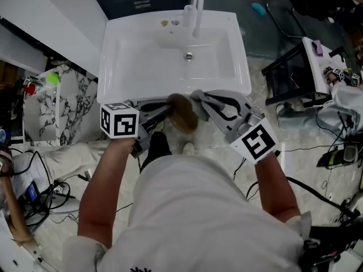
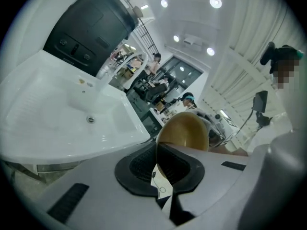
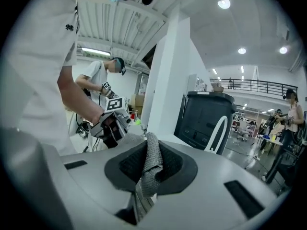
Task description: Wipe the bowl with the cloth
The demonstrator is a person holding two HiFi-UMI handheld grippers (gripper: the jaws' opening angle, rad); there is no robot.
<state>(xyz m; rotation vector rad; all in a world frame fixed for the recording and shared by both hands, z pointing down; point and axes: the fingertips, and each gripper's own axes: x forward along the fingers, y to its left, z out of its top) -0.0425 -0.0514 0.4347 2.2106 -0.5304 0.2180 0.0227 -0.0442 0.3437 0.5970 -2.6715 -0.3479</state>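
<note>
In the head view a brown bowl (image 1: 182, 113) hangs on edge just in front of the sink's near rim. My left gripper (image 1: 169, 110) is shut on its rim. The left gripper view shows the bowl (image 2: 183, 131) standing up from between the dark pads, hollow side toward the camera. My right gripper (image 1: 200, 102) is shut on a grey knitted cloth (image 1: 198, 97), which touches the bowl's right side. In the right gripper view the cloth (image 3: 151, 163) is bunched between the pads, and the left gripper (image 3: 113, 123) shows beyond it.
A white sink (image 1: 130, 67) with a white tap (image 1: 196, 10) and a drain (image 1: 188, 55) lies straight ahead. A marbled cabinet (image 1: 68, 103) stands to the left and a black stand (image 1: 289, 75) to the right. Cables (image 1: 317, 194) cross the floor.
</note>
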